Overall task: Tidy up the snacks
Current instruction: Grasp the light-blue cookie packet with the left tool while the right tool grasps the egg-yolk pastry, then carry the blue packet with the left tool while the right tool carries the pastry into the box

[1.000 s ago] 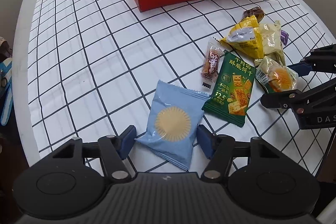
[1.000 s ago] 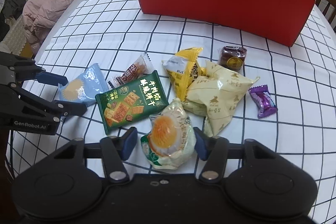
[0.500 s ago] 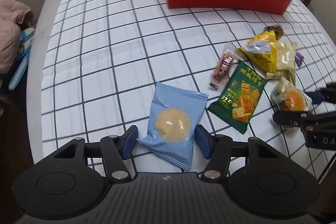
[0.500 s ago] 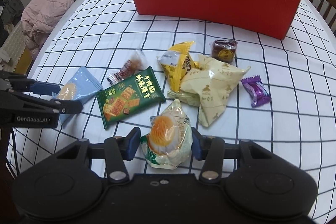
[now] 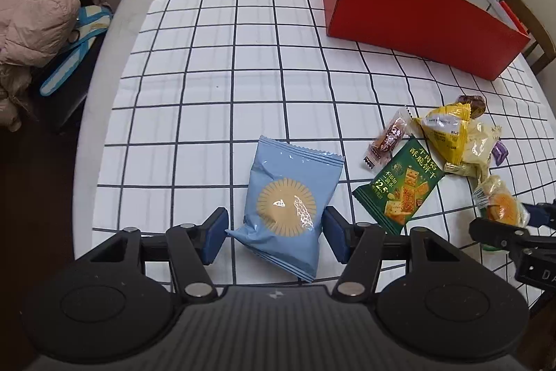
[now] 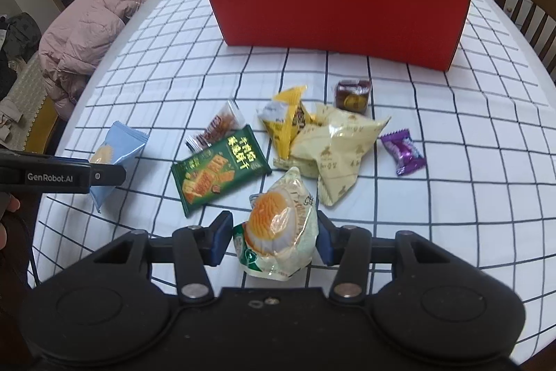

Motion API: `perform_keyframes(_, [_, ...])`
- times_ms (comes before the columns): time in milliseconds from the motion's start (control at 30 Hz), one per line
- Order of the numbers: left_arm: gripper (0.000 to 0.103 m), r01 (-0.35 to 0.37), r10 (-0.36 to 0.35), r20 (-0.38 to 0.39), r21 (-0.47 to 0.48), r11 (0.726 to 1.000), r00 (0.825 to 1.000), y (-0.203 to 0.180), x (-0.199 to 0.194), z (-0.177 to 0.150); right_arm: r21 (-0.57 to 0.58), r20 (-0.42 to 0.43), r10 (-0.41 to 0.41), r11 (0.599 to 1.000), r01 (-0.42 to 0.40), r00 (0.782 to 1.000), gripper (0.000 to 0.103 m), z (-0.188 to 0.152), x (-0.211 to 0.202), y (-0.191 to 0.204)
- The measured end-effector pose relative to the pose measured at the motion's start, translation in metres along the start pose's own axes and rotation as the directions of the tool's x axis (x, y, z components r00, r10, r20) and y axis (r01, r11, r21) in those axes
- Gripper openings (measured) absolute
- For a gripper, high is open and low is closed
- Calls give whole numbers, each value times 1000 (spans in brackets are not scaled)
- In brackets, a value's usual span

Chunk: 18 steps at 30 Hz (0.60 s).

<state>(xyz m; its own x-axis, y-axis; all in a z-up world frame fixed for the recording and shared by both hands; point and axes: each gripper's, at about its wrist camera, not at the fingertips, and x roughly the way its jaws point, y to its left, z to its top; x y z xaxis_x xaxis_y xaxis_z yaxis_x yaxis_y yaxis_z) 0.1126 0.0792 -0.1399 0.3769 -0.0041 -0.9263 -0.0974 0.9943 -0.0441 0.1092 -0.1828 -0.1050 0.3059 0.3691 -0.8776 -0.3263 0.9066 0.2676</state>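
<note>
1. Blue packet (image 5: 288, 204) pinched between the pads of the left hand-held gripper (image 5: 276, 233), raised off the counter (image 5: 208, 99).
2. Egg-yolk pastry packet (image 6: 278, 232) clamped in the right hand-held gripper (image 6: 274, 237), also lifted.
3. Beside both on the checked cloth: green cracker packet (image 6: 219, 169), small brown bar (image 6: 217, 126), yellow packet (image 6: 283, 120), cream bag (image 6: 338, 148), purple candy (image 6: 403, 152), brown cake (image 6: 352, 94).
4. Beyond the pile, well apart: open red box (image 6: 337, 16).

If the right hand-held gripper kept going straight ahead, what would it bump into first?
Probably the green cracker packet or the pale yellow bag, just beyond the egg-yolk snack packet that the right hand-held gripper holds; depth is unclear.
</note>
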Motion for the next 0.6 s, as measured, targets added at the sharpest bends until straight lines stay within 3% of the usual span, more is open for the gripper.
perform_keyframes(267, [59,2,-3,56,6,1000,998,-12,-30,17,-44,48,18,999,-16,999,47,20,-28,-3])
perform_keyframes(600, [59,36,-39,129,21,999,991,-39,-59,62,-87,139,10,996,2,990,47,65,-60,-21])
